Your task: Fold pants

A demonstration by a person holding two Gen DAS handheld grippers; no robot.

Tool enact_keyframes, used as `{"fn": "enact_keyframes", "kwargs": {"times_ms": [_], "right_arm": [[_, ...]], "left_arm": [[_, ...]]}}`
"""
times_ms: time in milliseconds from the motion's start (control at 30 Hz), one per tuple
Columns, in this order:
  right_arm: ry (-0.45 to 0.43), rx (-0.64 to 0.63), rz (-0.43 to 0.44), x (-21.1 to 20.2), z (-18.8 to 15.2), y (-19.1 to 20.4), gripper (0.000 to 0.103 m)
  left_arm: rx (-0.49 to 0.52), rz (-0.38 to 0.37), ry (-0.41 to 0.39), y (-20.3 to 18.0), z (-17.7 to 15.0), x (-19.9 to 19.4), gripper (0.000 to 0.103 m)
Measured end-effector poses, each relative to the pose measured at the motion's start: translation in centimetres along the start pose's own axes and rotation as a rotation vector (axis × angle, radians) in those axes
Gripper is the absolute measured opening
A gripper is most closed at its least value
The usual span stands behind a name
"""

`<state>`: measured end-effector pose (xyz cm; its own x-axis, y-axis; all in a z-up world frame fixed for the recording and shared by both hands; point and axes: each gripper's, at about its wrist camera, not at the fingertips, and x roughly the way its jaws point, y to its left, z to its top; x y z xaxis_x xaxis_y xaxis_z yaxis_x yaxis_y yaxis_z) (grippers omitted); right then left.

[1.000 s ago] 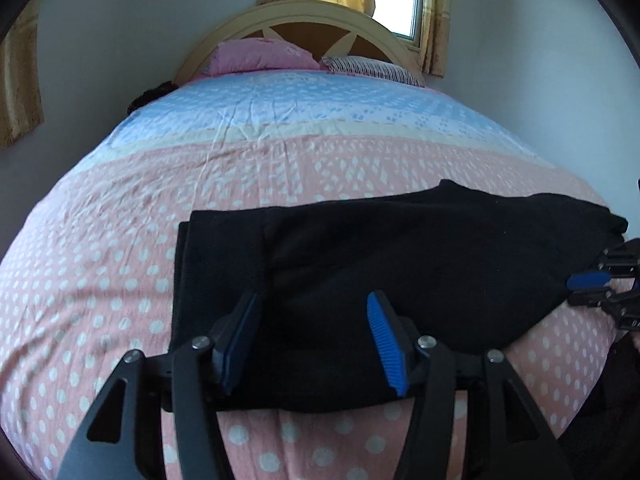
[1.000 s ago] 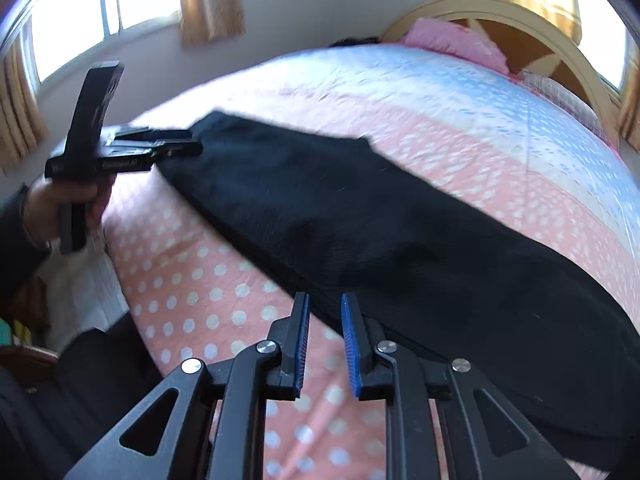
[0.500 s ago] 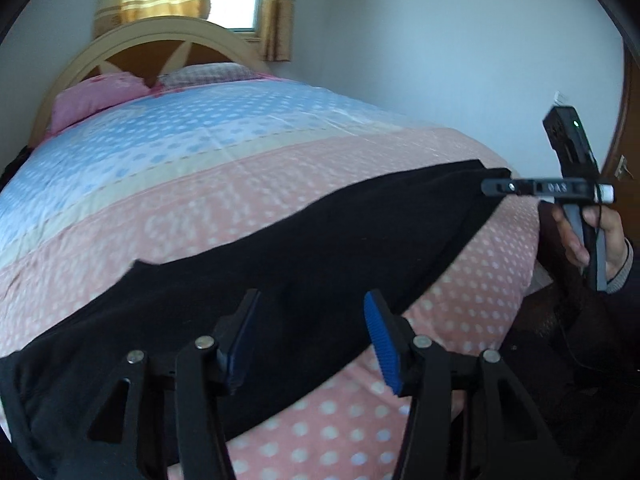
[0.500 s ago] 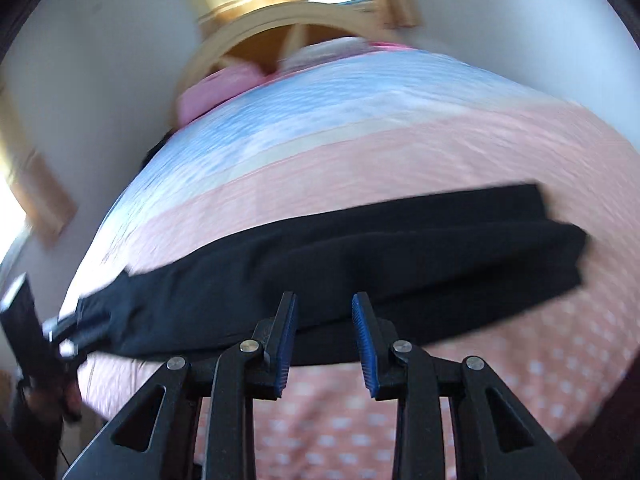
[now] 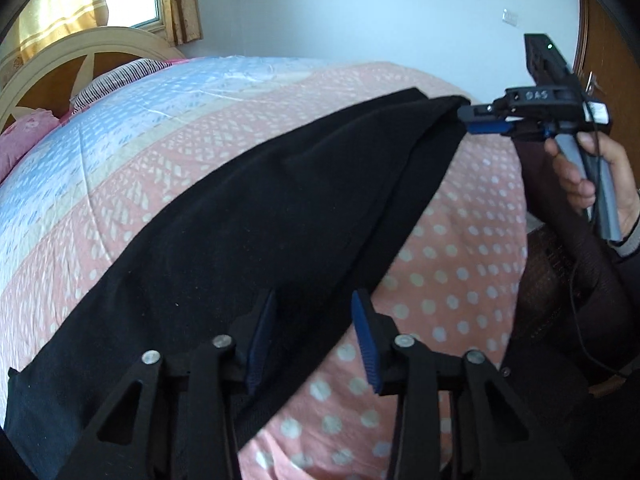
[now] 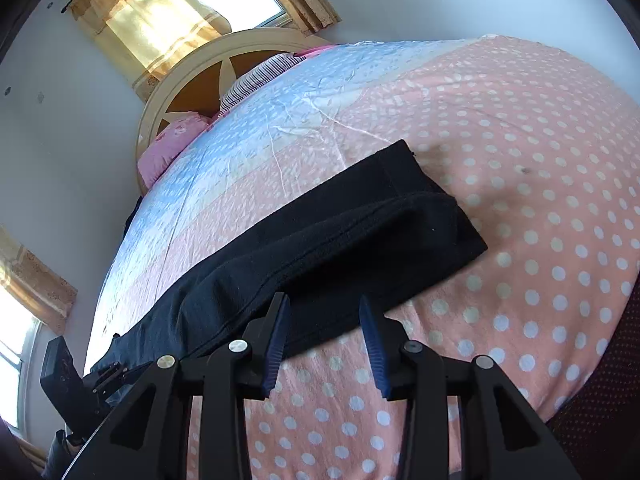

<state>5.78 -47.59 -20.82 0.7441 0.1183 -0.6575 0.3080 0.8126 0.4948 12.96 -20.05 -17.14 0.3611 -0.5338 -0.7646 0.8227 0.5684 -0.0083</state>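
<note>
The black pants (image 5: pixel 280 216) lie flat in a long band across the near part of the bed (image 5: pixel 168 128), over its pink dotted cover, their long axis running side to side along the near edge, not toward the headboard (image 6: pixel 192 76). One end reaches the right side of the bed; the other runs off toward the left.

The left gripper (image 5: pixel 312 332) hovers over the near edge of the band; its jaws have just been closing but stand partly apart, the cloth lying below and between them, no pad pressing on it that I can see.

The right gripper (image 6: pixel 324 336) hangs at the near hem by the squared end, its jaws just opening, part open, clamping nothing. A hand (image 5: pixel 596 176) holds its handle.
</note>
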Motion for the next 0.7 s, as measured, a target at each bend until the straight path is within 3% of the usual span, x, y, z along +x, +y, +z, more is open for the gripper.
{"fn": "enact_keyframes", "kwargs": {"times_ms": [133, 300, 500, 567, 700], "right_arm": [[-0.012, 0.04, 0.028, -0.3, 0.4, -1.1, 0.038], [-0.022, 0.127, 0.081, -0.6, 1.6, -2.4, 0.039], [-0.019, 0.247, 0.121, -0.3, 2.3, -4.4, 0.04], [-0.025, 0.272, 0.126, -0.3, 2.3, -5.0, 0.041], [-0.035, 0.31, 0.127, -0.5, 2.2, -6.2, 0.054]], "left_arm": [[0.003, 0.003, 0.004, 0.3, 0.2, 0.2, 0.032], [0.033, 0.028, 0.017, -0.1, 0.5, -0.1, 0.01], [0.011, 0.0, 0.003, 0.0, 0.7, -1.2, 0.01], [0.026, 0.023, 0.011, -0.1, 0.6, -0.9, 0.01], [0.006, 0.02, -0.004, 0.1, 0.6, -0.2, 0.014]]}}
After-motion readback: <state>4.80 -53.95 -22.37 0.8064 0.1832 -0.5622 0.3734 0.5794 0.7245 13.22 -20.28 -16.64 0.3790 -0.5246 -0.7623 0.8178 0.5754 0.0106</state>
